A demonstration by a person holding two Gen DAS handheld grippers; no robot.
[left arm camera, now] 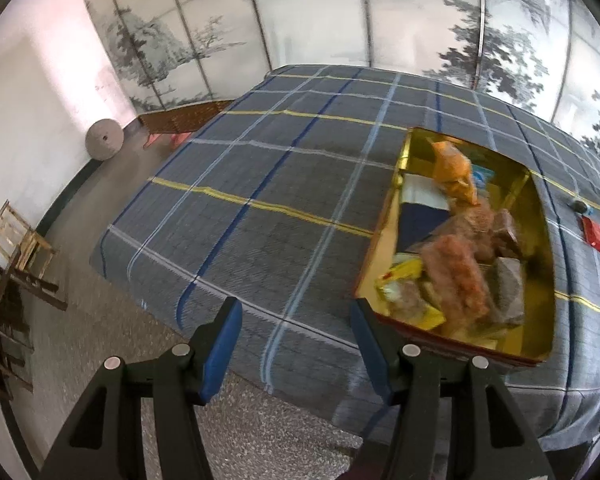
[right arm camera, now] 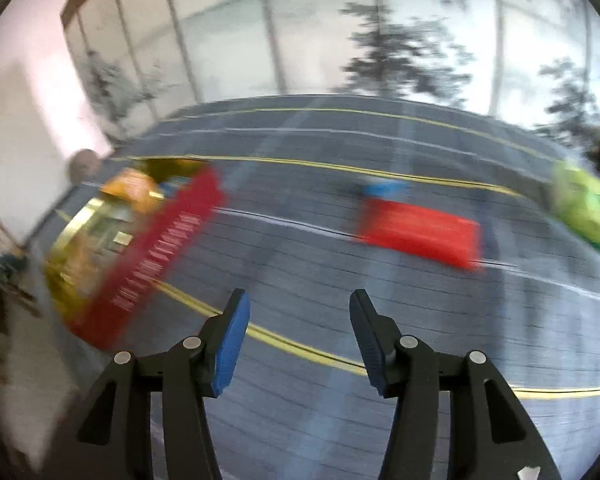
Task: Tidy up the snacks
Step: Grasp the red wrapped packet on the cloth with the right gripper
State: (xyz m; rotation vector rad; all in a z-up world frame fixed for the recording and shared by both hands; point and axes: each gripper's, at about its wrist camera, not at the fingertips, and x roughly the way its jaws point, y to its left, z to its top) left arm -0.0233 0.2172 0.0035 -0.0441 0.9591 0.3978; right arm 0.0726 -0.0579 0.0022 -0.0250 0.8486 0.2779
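An open tin (left arm camera: 544, 280), gold inside and red outside, sits on the plaid tablecloth (left arm camera: 260, 184) at the right. It holds an orange bag (left arm camera: 452, 172), a clear packet of reddish-brown snacks (left arm camera: 456, 276), a yellow packet (left arm camera: 404, 276) and several other packets. My left gripper (left arm camera: 294, 306) hangs open and empty over the table's near edge, its right finger beside the tin's near-left corner. The right wrist view is blurred. There my right gripper (right arm camera: 299, 294) is open and empty above the cloth. The tin (right arm camera: 156, 252) lies to its left, a red packet (right arm camera: 420, 232) ahead right, and a green bag (right arm camera: 584, 212) far right.
A small blue item (right arm camera: 386, 188) lies just behind the red packet. A painted folding screen (left arm camera: 340, 20) stands behind the table. Wooden folding chairs (left arm camera: 16, 264) and a round stone disc (left arm camera: 105, 140) are on the floor at left. The table's near edge drops to speckled floor (left arm camera: 112, 332).
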